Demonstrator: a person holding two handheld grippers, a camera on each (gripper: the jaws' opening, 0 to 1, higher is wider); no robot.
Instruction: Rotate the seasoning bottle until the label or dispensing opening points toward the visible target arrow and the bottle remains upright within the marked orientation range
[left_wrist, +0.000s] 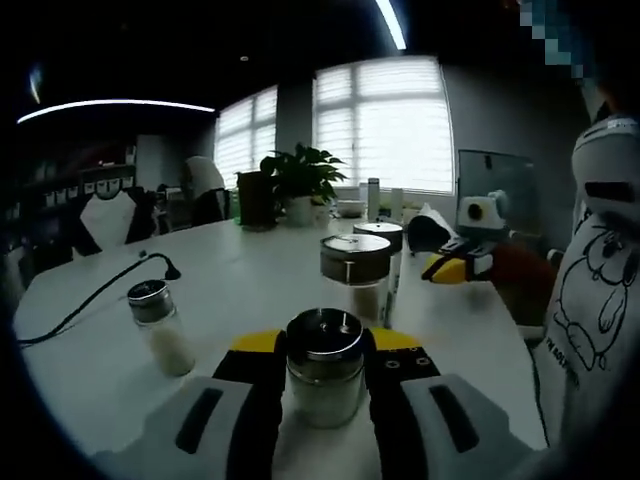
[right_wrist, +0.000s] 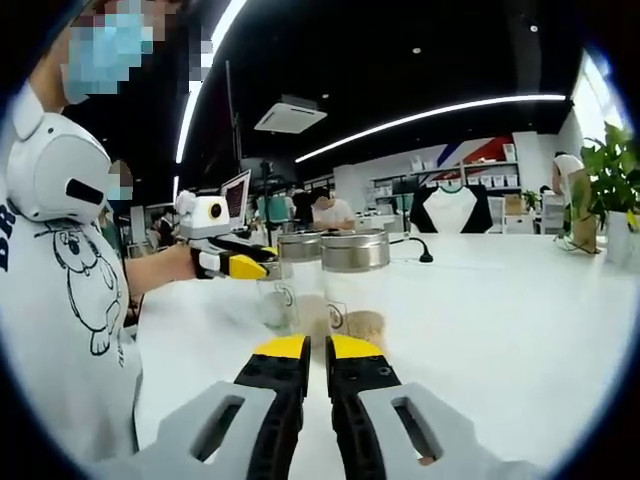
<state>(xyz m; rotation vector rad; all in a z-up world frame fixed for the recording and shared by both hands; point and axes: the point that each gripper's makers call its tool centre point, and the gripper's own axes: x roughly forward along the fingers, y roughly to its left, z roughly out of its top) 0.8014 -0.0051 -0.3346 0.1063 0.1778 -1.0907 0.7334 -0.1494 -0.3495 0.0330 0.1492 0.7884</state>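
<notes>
A glass seasoning bottle (left_wrist: 325, 372) with a shiny metal cap and pale powder inside stands upright on the white table (left_wrist: 250, 275). My left gripper (left_wrist: 324, 375) is shut on it, one black jaw pressed to each side. Two taller steel-capped jars (left_wrist: 356, 273) (left_wrist: 381, 240) stand just beyond it. In the right gripper view those jars (right_wrist: 355, 285) (right_wrist: 297, 280) are straight ahead of my right gripper (right_wrist: 316, 352), which is shut with nothing between its yellow-tipped jaws. The right gripper (left_wrist: 452, 266) comes into the left gripper view from the right. The left gripper (right_wrist: 232, 262) is at the left of the right gripper view.
A small shaker (left_wrist: 160, 325) stands to the left, with a black cable (left_wrist: 95, 295) behind it. A potted plant (left_wrist: 300, 180) and cups sit at the table's far end. A person in a white printed shirt (left_wrist: 595, 300) is close on the right, by the table edge.
</notes>
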